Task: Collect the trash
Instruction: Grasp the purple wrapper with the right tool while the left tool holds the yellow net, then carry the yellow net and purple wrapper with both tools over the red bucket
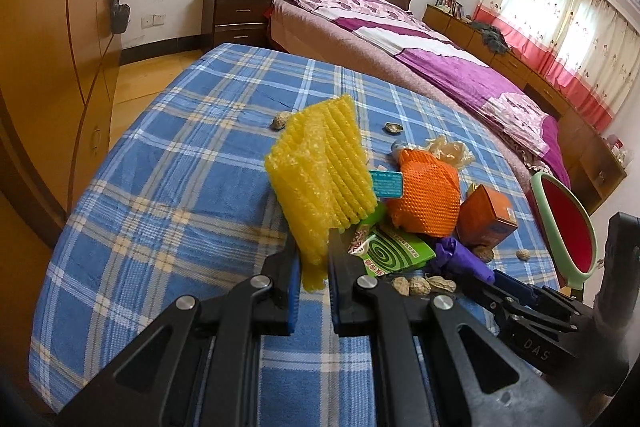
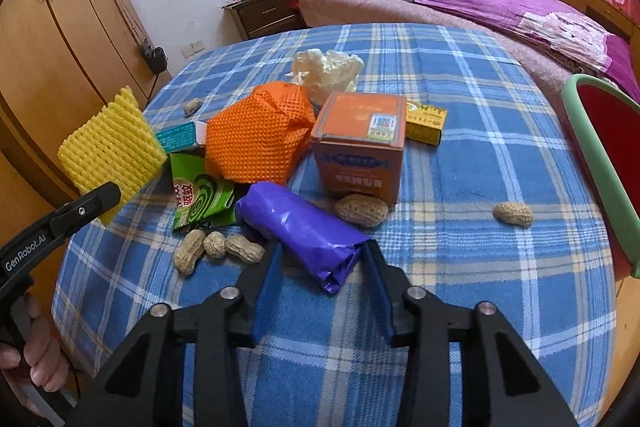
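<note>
My left gripper (image 1: pixel 314 247) is shut on the lower edge of a yellow foam net (image 1: pixel 320 163) and holds it upright above the blue plaid tablecloth (image 1: pixel 160 187). The right wrist view shows that net (image 2: pixel 112 147) at the left, with the left gripper (image 2: pixel 106 203) below it. A purple plastic wrapper (image 2: pixel 304 227) lies rolled up on the cloth, and my right gripper (image 2: pixel 322 251) has both fingertips pressed against its near end. In the left wrist view the right gripper (image 1: pixel 490 273) reaches in from the lower right to the purple wrapper (image 1: pixel 460 255).
An orange foam net (image 2: pixel 256 143), an orange box (image 2: pixel 356 147), a green mosquito-coil packet (image 2: pixel 200 199), a teal box (image 2: pixel 180 135), a small yellow box (image 2: pixel 424 123), crumpled white plastic (image 2: pixel 324 71) and several peanuts (image 2: pixel 216 247) lie piled behind. A green-rimmed red bin (image 2: pixel 588 147) stands at the right.
</note>
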`<move>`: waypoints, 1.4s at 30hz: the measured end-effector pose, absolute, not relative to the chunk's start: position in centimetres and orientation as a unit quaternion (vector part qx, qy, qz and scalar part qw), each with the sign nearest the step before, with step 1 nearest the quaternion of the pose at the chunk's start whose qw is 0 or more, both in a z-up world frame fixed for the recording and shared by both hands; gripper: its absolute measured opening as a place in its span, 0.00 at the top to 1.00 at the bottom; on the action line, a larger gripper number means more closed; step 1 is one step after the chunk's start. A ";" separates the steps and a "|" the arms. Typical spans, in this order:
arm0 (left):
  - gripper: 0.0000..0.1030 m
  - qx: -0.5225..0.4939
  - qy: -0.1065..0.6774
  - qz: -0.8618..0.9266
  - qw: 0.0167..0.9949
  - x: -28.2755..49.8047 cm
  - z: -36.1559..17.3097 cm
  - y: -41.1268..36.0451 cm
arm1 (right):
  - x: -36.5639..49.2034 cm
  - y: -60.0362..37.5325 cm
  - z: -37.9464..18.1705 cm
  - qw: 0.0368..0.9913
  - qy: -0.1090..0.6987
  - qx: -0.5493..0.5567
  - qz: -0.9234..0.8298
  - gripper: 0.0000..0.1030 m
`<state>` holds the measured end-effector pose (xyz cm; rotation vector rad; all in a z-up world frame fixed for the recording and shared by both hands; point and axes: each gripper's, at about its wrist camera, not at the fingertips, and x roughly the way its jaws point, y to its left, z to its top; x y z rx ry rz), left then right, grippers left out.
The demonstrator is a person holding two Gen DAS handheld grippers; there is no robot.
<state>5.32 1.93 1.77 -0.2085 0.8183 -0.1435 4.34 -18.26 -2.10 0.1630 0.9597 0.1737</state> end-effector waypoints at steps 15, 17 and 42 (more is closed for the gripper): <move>0.89 -0.093 0.387 -0.073 0.915 4.5 2.8 1.1 | 1.8 -19.0 -1.1 0.887 0.440 0.088 0.108 0.84; 0.89 -0.091 0.383 -0.075 0.916 4.3 3.2 1.0 | 1.4 -19.2 -0.6 0.890 0.433 0.091 0.109 0.85; 0.89 -0.045 0.336 -0.143 0.930 3.2 7.8 -5.5 | -3.2 -24.9 5.2 0.926 0.345 0.135 0.068 0.85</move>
